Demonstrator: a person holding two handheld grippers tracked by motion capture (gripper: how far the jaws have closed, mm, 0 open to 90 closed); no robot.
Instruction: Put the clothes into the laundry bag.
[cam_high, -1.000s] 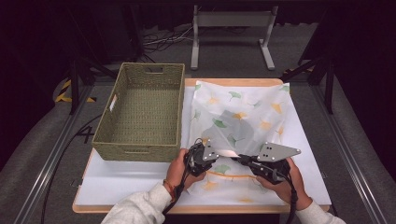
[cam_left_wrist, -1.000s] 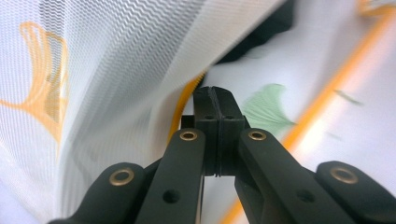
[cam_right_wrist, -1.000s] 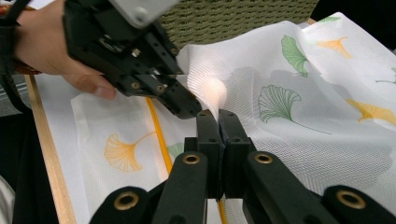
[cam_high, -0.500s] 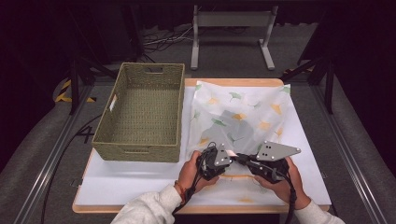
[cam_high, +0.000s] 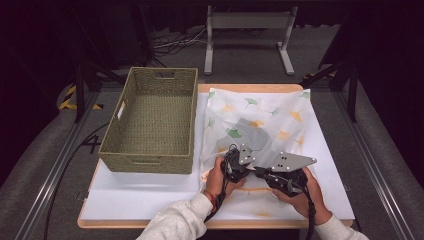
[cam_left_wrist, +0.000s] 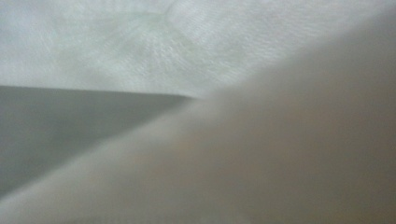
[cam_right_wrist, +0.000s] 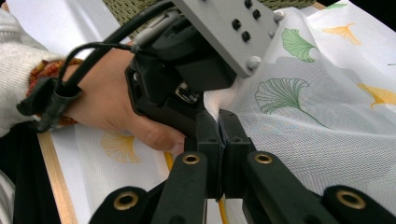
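Note:
A white cloth (cam_high: 270, 117) printed with green and yellow ginkgo leaves lies on the right half of the white board. Both grippers meet over its near edge. My left gripper (cam_high: 248, 166) is held at the cloth's near left part, and the left gripper view shows blurred white fabric (cam_left_wrist: 140, 42) right against the lens, so its jaws are hidden. My right gripper (cam_right_wrist: 218, 119) has its black jaws pressed together with bunched cloth (cam_right_wrist: 289, 107) at their tips. In the right gripper view the left hand (cam_right_wrist: 116, 109) is just beyond those tips. From above, the right gripper (cam_high: 260, 171) points left.
A woven green-brown basket (cam_high: 114, 117) stands empty on the board's left half, close beside the cloth. The white board (cam_high: 140, 195) has a wooden rim along its near edge. A metal stand (cam_high: 247, 20) is on the floor behind the table.
My left gripper has moved right along the cloth's near edge until it is close beside the right gripper. The right gripper has stayed where it was.

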